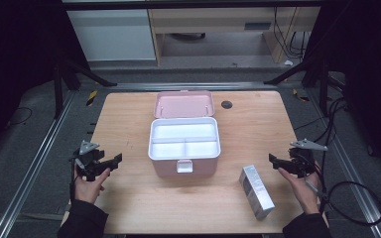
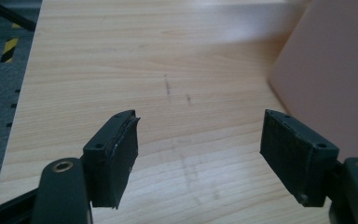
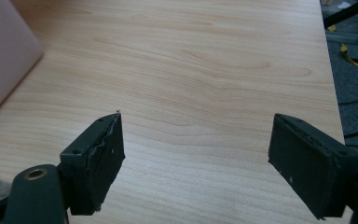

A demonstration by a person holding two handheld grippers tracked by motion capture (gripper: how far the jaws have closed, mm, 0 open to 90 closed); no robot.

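A pink box (image 1: 184, 144) with a white divided tray inside stands open in the middle of the wooden table (image 1: 129, 119), its lid (image 1: 183, 104) tipped back. A silver carton (image 1: 256, 191) lies flat near the front right. My left gripper (image 1: 113, 159) hovers at the table's left edge, held by a hand, jaws wide apart with nothing between them (image 2: 198, 154). My right gripper (image 1: 274, 161) sits at the right edge, just right of the carton, open and empty (image 3: 196, 163). The pink box wall (image 2: 326, 79) shows at the right of the left gripper view.
A dark round grommet (image 1: 226, 104) sits in the tabletop behind the box. Metal rails (image 1: 39, 153) run along both sides of the table. Cables (image 1: 349, 198) trail on the floor at the right. A pink box corner (image 3: 2, 51) shows at the left of the right gripper view.
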